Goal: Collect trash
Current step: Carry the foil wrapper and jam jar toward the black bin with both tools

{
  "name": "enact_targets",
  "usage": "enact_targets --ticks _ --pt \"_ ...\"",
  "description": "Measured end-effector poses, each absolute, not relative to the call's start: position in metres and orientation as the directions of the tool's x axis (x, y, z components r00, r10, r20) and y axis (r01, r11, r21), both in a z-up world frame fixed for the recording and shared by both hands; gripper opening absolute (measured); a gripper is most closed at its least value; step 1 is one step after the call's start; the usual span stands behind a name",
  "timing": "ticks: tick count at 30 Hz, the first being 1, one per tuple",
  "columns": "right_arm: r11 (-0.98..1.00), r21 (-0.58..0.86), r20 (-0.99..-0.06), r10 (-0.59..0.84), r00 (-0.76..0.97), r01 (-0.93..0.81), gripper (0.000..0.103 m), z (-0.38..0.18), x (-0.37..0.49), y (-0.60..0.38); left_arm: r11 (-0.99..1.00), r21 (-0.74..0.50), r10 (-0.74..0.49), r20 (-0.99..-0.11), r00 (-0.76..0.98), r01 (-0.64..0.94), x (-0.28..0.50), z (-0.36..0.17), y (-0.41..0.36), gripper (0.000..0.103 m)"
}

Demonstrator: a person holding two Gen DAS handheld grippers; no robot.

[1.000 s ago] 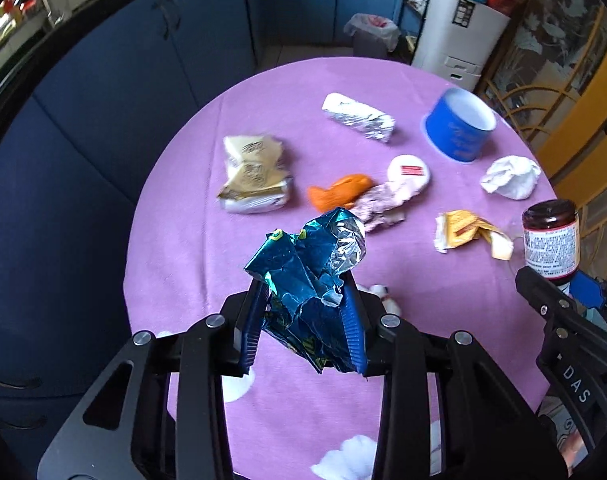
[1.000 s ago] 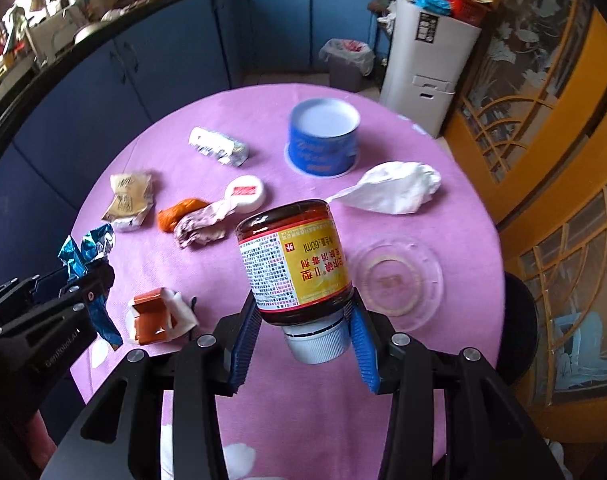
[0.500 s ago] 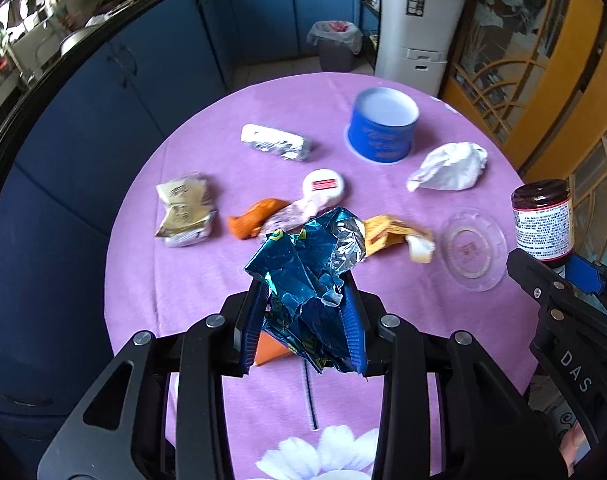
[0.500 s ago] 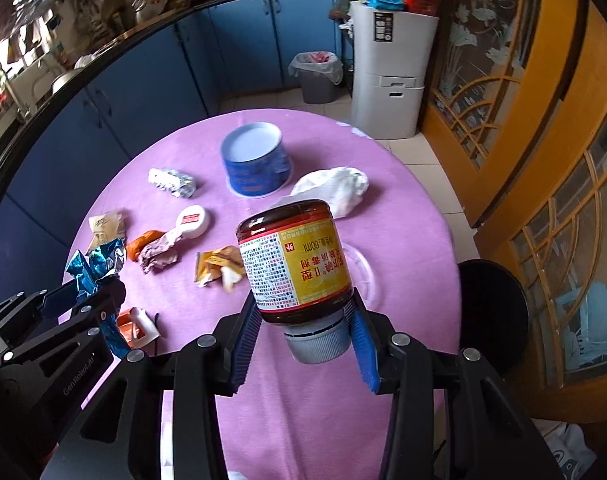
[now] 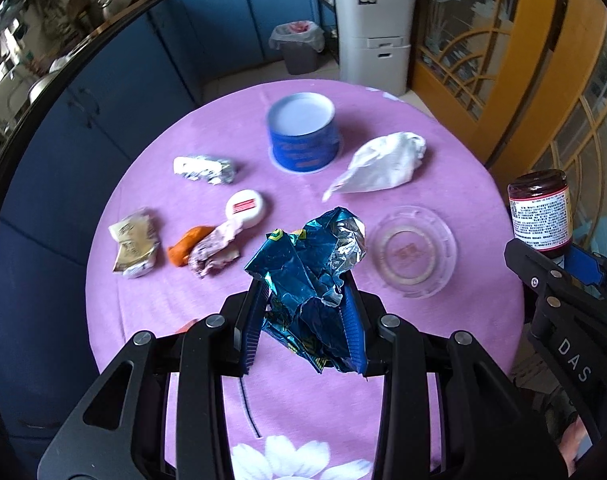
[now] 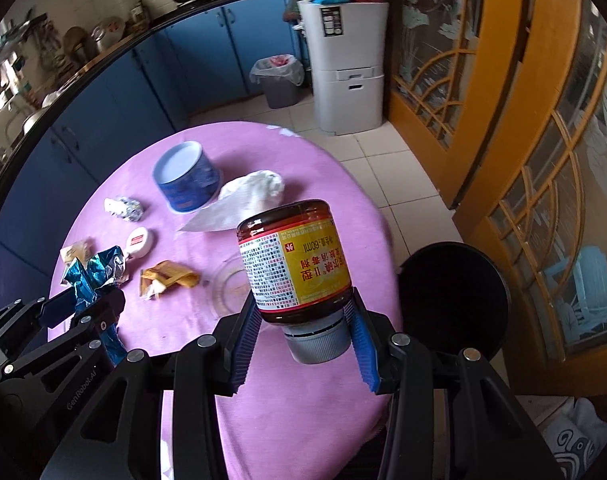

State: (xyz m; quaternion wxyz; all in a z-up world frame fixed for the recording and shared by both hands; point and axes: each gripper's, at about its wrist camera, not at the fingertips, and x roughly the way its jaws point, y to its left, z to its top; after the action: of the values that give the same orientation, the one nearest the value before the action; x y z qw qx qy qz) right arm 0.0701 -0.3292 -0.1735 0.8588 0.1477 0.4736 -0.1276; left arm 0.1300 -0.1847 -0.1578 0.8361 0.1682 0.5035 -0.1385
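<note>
Over the pink table [image 5: 151,184] | I carried both hands sideways, so the black bin [image 6: 453,300] by the table's edge now shows | my left gripper [image 5: 303,322] pinches the blue foil wrapper [image 5: 309,280] | my right gripper [image 6: 301,340] squeezes the brown jar [image 6: 293,256], upside down | I think dropping comes next; other trash lies on the table.

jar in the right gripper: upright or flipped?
Flipped. The jar sits cap-down between the right gripper's pads, its grey cap lowest and its label text upside down.
</note>
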Motion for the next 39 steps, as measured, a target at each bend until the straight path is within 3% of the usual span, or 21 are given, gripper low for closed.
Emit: enact_targets --ticks 32,34,36,39 --pt "0.757 0.179 -0.861 -0.188 0.472 0.628 0.043 -0.206 0.024 -0.47 0.783 0.238 -0.076 -0.88 0.468 0.574 0.107 -0.167 -0.315 0.037" --pt "0.743 0.203 -0.857 -0.179 0.483 0.637 0.048 -0.208 0.021 -0.476 0.78 0.24 -0.076 -0.881 0.468 0.579 0.106 -0.168 -0.32 0.037" --pt "0.731 0.215 -0.846 -0.192 0.498 0.647 0.075 -0.207 0.017 -0.481 0.777 0.243 -0.075 -0.881 0.468 0.581 0.106 -0.168 -0.324 0.037" --pt "0.725 0.199 -0.825 -0.239 0.511 0.66 0.081 -0.202 0.013 -0.486 0.773 0.247 -0.072 -0.881 0.468 0.584 0.105 -0.17 -0.329 0.037"
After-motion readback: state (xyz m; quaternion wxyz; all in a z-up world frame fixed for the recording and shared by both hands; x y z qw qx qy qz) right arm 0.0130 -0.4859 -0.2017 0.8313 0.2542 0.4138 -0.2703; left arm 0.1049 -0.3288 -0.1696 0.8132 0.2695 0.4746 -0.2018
